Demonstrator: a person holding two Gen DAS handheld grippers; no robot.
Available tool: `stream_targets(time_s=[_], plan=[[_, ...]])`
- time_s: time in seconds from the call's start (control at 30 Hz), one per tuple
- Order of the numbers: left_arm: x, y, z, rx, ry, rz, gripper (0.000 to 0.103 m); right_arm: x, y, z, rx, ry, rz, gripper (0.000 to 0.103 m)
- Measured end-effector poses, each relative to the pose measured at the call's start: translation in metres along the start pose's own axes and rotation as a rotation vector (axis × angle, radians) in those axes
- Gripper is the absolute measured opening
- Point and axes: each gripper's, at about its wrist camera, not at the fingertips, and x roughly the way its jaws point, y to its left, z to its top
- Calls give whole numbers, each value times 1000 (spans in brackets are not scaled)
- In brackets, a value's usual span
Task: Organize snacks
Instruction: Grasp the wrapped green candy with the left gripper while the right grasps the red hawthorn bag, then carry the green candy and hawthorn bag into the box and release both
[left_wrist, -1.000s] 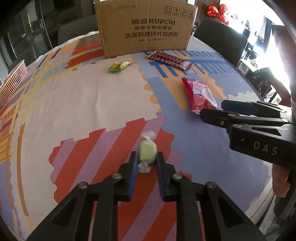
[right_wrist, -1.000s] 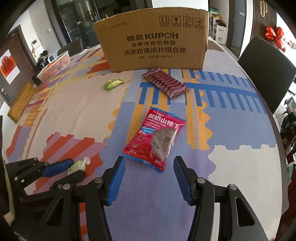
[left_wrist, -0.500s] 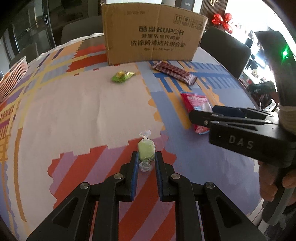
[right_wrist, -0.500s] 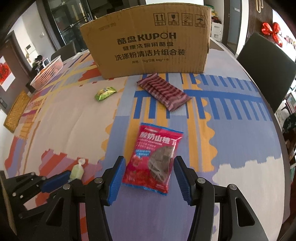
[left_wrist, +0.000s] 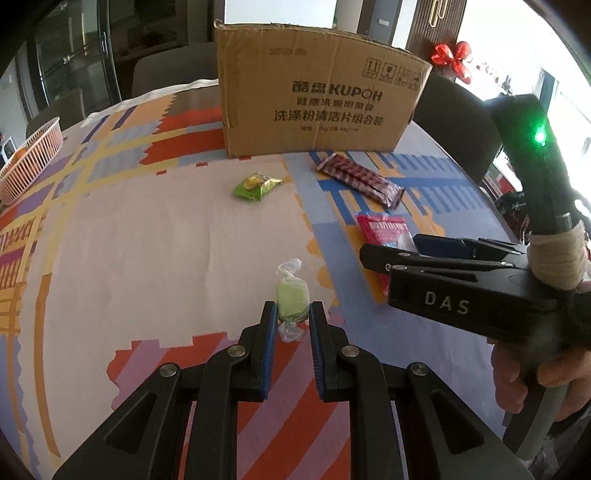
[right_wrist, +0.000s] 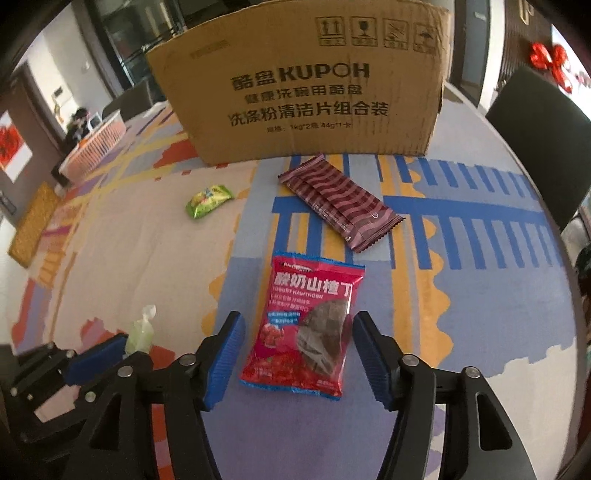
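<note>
Each camera sits behind its own fingers, angled steeply down, close over the table (left_wrist: 129, 240). Both face the cardboard box (right_wrist: 306, 92) and share the snacks before it.

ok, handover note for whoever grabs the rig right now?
Left gripper: shut on the pale green candy.
Right gripper: jaws have just been opening and now straddle the red hawthorn pouch, pads not on it.
On the tablecloth: green snack packet and striped maroon packet, lying in front of the cardboard box.
Done: candy picked up.
Left: grip the pouch, collect the other two; the box is probably where they go.
</note>
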Motion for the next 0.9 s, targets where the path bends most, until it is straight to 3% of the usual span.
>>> stream_targets(time_s=[0.17,0.2,0.33,0.57,0.9], plan=[[4,4,6,-16,-2,0,19,7,5,5,-28,-4,-42,60],[4,5,8,-22,-3,-1,19,7,7,5,-31,-3,-53,52],[4,4,11,-28,-8,-5,19,9,10,8,-45,-5,-73,44],[-6,1,15,-30,-25,-15,19,-7,4,5,-20,-18,-35,43],[-40,-7,29,-19,-104,-7,19,-53,1,4,-23,-118,-20,44]])
